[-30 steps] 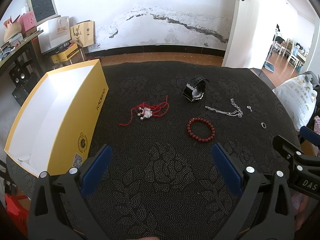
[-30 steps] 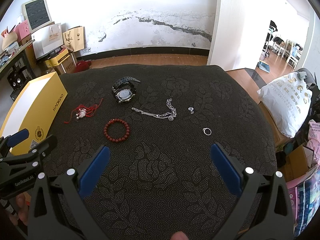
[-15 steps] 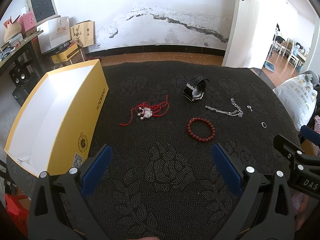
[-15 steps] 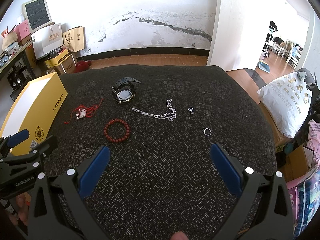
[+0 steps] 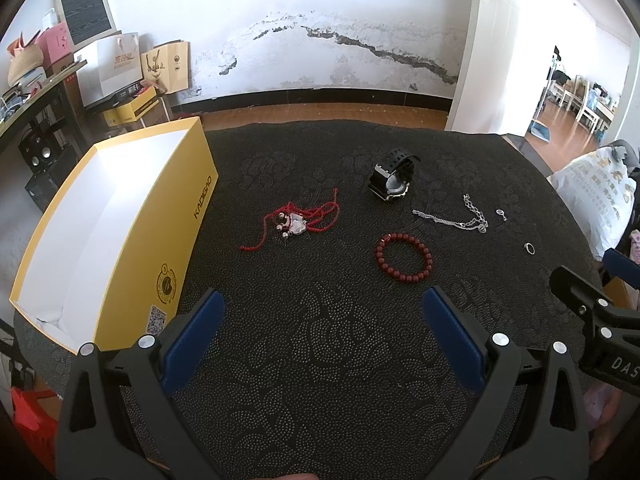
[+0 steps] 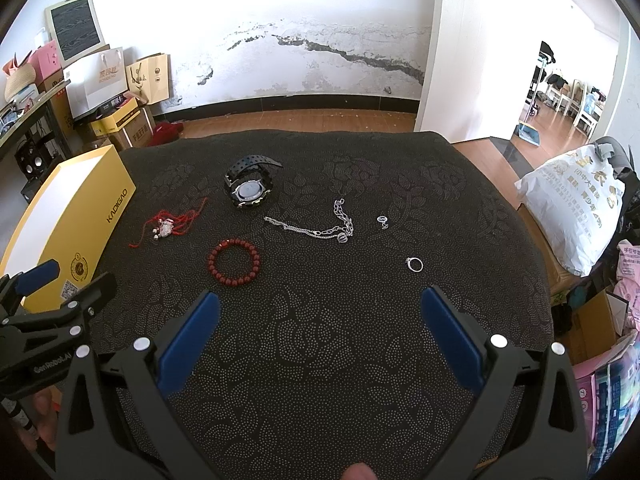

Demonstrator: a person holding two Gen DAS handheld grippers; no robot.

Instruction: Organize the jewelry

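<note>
Nothing sorted yet: yellow box (image 5: 120,216) at left shows a bare white inside as far as visible. Left to right on the dark cloth (image 5: 320,360): red cord pendant (image 5: 296,222), black watch (image 5: 390,180), red bead bracelet (image 5: 403,258), silver chain (image 5: 452,216), small charm (image 6: 383,221), ring (image 6: 414,264). Left gripper (image 5: 324,320) and right gripper (image 6: 320,318) both spread wide, holding nothing, near edge

Bright daylight throughout, strongest from the doorway (image 5: 576,92) at two o'clock. Blown-out glare on the white wall (image 6: 256,4) at twelve and inside the yellow box (image 5: 92,216) at nine. Soft, faint shadows on the dark patterned cloth (image 5: 320,360). Heavy fisheye bending and black vignetting at the corners; sharp centre focus.
</note>
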